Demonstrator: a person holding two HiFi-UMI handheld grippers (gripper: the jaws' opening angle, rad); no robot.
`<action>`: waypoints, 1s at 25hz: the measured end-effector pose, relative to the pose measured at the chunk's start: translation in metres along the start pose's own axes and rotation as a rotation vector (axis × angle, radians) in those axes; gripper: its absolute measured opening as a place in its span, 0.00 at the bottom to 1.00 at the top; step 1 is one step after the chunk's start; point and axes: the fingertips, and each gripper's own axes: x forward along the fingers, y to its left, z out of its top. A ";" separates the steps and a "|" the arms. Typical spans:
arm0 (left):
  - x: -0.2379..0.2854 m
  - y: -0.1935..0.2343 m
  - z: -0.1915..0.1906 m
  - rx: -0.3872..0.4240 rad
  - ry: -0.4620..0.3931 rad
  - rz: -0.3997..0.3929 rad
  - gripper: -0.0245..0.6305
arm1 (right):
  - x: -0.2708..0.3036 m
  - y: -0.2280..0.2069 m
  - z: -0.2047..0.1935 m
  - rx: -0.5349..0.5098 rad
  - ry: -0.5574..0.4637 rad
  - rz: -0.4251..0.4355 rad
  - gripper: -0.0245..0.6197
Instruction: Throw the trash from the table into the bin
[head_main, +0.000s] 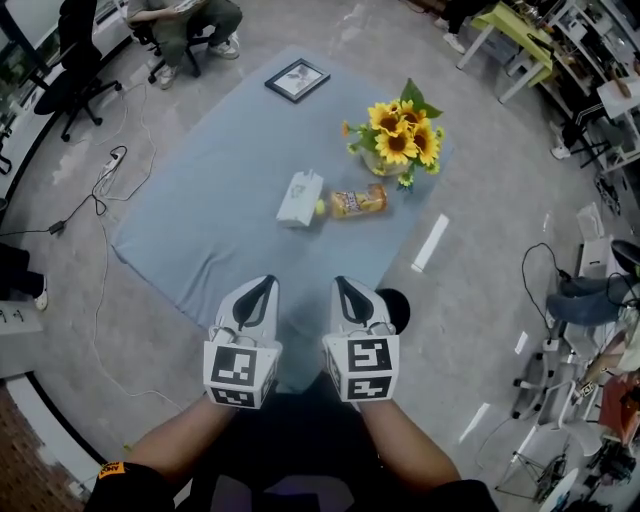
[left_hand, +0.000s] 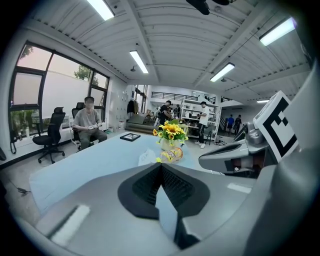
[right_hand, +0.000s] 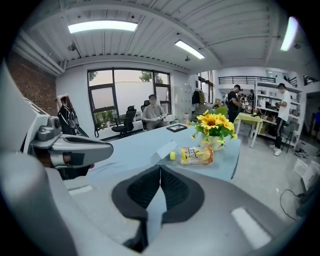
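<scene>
On the blue-grey table lie a white carton, a small yellow-green ball and an orange snack bag, close together. The carton, ball and bag lie ahead of my right gripper. The bag also lies ahead of my left gripper. Both grippers hover side by side over the table's near edge, left gripper and right gripper, well short of the trash. Each is shut with nothing in it. A round black object, possibly the bin, sits on the floor by the right gripper.
A vase of sunflowers stands just behind the snack bag, and a picture frame lies at the table's far end. A seated person and an office chair are beyond the table. Cables and a power strip run along the floor at left.
</scene>
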 end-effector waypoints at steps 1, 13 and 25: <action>0.002 0.003 0.000 0.000 0.001 0.001 0.05 | 0.004 0.002 0.001 0.001 0.001 0.002 0.04; 0.023 0.036 0.004 0.007 -0.002 0.014 0.05 | 0.045 0.017 0.007 -0.002 0.037 0.019 0.04; 0.046 0.053 0.001 0.023 0.017 0.016 0.05 | 0.079 0.022 0.000 0.060 0.077 0.062 0.09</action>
